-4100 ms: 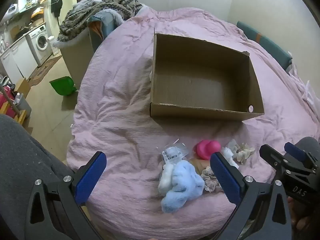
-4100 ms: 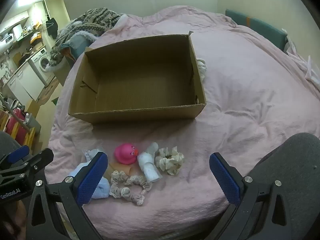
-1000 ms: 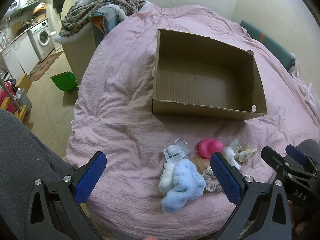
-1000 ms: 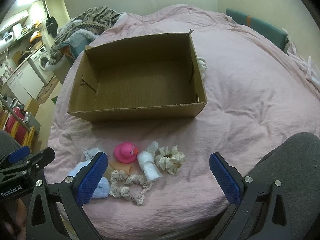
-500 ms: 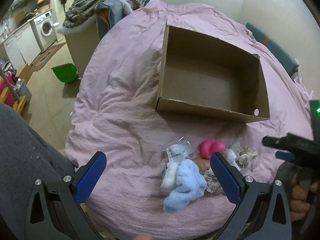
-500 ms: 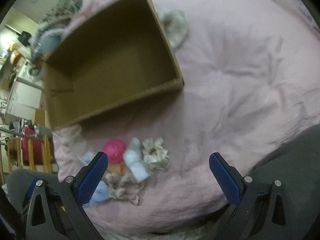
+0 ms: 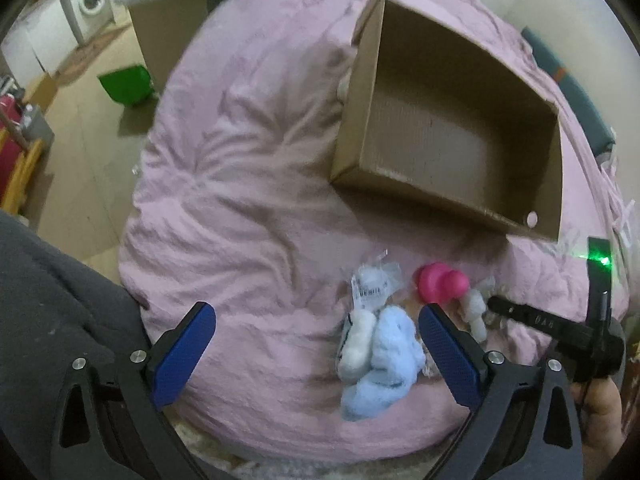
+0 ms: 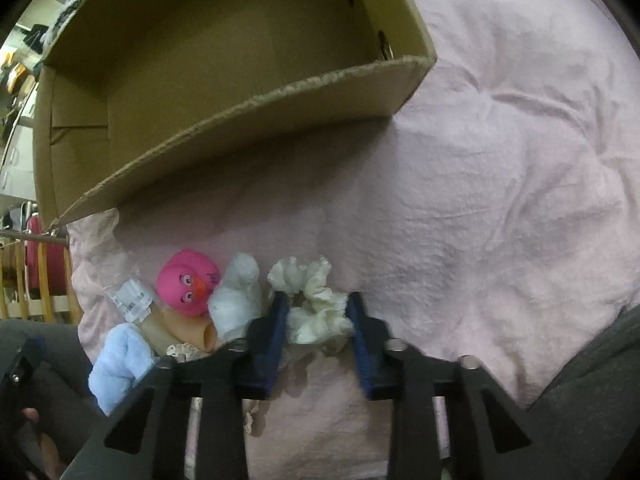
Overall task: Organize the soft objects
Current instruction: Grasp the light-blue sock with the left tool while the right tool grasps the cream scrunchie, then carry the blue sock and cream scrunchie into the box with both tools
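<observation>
The right gripper [image 8: 316, 312] was closed around the cream scrunchie [image 8: 314, 304], pinched between both blue fingers [image 8: 274, 332] on the pink bed cover [image 8: 500, 220], just beside the white roll [image 8: 236, 296] and pink duck [image 8: 188, 282]. The left gripper [image 7: 316, 348] was held spread wide and empty above the blue fluffy sock [image 7: 384, 364]; the cardboard box [image 8: 240, 108] was seen beyond.

A home: pink-quilted bed [image 7: 256, 184], washing machine [image 7: 90, 4] nearby

The right claw [image 7: 538, 322] body reads "DAS", partly blurred.
</observation>
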The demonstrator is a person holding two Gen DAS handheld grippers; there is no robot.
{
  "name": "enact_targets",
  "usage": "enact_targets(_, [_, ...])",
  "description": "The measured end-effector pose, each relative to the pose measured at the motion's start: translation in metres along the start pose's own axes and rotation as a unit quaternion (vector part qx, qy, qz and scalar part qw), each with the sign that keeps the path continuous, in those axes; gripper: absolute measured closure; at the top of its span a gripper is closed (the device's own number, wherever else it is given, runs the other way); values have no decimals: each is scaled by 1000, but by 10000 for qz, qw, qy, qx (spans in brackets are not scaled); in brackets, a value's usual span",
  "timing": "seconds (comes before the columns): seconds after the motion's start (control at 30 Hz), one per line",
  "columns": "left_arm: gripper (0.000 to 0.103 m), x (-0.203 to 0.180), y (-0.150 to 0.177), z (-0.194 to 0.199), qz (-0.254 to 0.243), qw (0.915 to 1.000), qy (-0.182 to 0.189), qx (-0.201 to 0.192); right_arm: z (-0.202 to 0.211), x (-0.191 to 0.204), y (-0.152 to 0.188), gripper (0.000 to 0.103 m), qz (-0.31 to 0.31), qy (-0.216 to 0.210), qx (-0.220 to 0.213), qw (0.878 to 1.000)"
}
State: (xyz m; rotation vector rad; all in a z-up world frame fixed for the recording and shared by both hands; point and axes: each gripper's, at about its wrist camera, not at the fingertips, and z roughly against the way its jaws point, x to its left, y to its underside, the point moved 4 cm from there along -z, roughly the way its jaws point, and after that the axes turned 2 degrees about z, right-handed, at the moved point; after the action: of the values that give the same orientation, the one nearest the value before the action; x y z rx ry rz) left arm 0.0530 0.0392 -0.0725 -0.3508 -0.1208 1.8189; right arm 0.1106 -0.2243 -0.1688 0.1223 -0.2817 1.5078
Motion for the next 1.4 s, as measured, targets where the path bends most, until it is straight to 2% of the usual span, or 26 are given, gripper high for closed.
enact_targets(0.1, [13,-8,8,-8,-165,9990,107,394,9,0,-2,82,-57,-71,-242,9997])
enact_targets(0.23, [13,-32,28,-28,-597,9945,155,851,37,2,-1,82,-132,-246,-828,9962])
enact_targets(0.37, [15,-44,43,-50,-637,9912,175,1145,54,5,1,82,-145,-474,-1235,9911])
enact_targets(0.43, [41,-49,46,-57,-798,9905,60,1115,57,8,1,82,-124,-567,-1324,9895])
enact_targets(0.47, [62,-51,47,-60,-870,9898,-41,1128,58,10,0,82,-121,-642,-1344,9888])
enact_targets(0.5, [72,-51,48,-63,-868,9894,-121,1154,60,7,-2,82,-122,-679,-1355,9884])
enact_targets(0.57, [82,-46,49,-57,-714,9913,-166,1095,64,3,-4,82,-123,-730,-1392,9875])
enact_targets(0.73, [84,-28,46,-16,-441,9956,-129,817,78,-6,-3,82,-133,-923,-1496,9843])
enact_targets(0.93, [84,-21,14,33,-437,9986,-300,90,89,-2,-4,82,25,-990,-1606,9820])
enact_targets(1.13, [84,-43,-24,42,-562,9968,-393,-405,101,4,-17,82,112,-1095,-1760,9782])
enact_targets(1.27, [84,-53,-44,45,-617,9922,-672,-851,106,16,-37,82,272,-1009,-1830,9775])
enact_targets(1.4, [84,-61,-65,36,-594,9898,-891,-937,115,30,-62,82,547,-865,-2085,9727])
